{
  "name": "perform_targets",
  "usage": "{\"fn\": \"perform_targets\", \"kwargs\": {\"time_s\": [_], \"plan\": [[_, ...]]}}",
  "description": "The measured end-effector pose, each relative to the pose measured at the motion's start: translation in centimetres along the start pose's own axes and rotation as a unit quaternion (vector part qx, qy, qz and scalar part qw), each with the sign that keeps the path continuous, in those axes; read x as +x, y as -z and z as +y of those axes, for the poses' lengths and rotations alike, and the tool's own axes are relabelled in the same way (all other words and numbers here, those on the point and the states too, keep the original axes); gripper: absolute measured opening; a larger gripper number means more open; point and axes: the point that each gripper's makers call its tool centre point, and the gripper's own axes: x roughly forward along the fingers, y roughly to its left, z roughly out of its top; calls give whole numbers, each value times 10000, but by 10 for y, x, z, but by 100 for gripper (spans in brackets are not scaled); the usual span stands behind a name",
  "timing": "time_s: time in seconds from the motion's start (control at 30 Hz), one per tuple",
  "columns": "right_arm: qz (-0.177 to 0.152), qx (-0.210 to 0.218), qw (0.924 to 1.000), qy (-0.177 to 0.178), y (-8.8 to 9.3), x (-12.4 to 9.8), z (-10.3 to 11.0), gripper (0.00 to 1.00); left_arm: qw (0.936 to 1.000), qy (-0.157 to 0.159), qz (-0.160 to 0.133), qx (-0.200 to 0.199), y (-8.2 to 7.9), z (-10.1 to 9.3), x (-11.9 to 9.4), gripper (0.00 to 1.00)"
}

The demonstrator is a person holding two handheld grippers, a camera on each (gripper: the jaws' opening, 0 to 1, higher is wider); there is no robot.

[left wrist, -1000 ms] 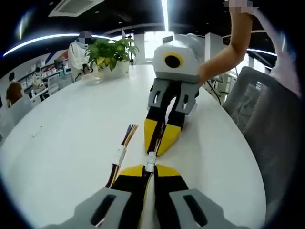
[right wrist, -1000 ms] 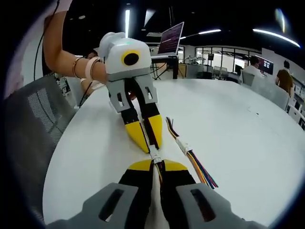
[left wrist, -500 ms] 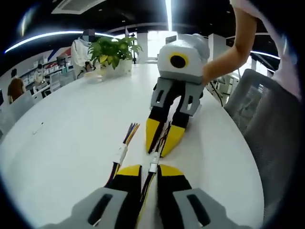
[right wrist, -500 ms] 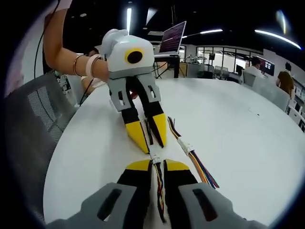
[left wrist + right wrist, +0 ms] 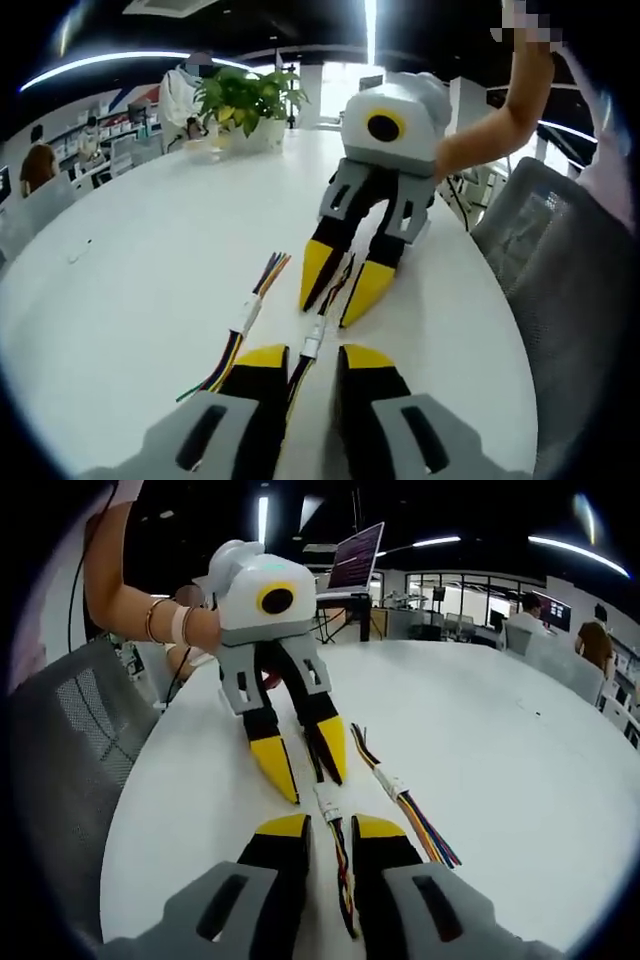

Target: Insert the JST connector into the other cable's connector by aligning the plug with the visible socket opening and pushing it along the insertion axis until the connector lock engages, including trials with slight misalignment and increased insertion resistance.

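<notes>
Your left gripper (image 5: 303,352) and right gripper (image 5: 329,825) face each other, jaws parted, gripping nothing. The joined connector (image 5: 327,807) lies on the white table (image 5: 500,740) between them, a second cable (image 5: 400,792) beside it.

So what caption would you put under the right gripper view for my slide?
Both hand-held grippers open over the joined white connector on the white table.

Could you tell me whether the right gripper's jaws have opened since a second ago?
Yes: the right gripper has parted its jaws, leaving the mated connector lying free on the table.
</notes>
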Motion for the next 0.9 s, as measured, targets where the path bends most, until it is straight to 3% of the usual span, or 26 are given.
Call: {"fn": "perform_targets", "kwargs": {"time_s": [0.27,0.63,0.9], "plan": [[61,82,9997,207,-1,-12,-1,20,9998,-147,-35,-121,-3,-5,-5,21],[91,384,9981,472,-2,-22,-2,41,9977,-472,-152,-466,-8,-13,-13,33],[200,546,9964,623,4,-28,-3,50,9938,-991,-108,-501,-8,-4,-26,63]]}}
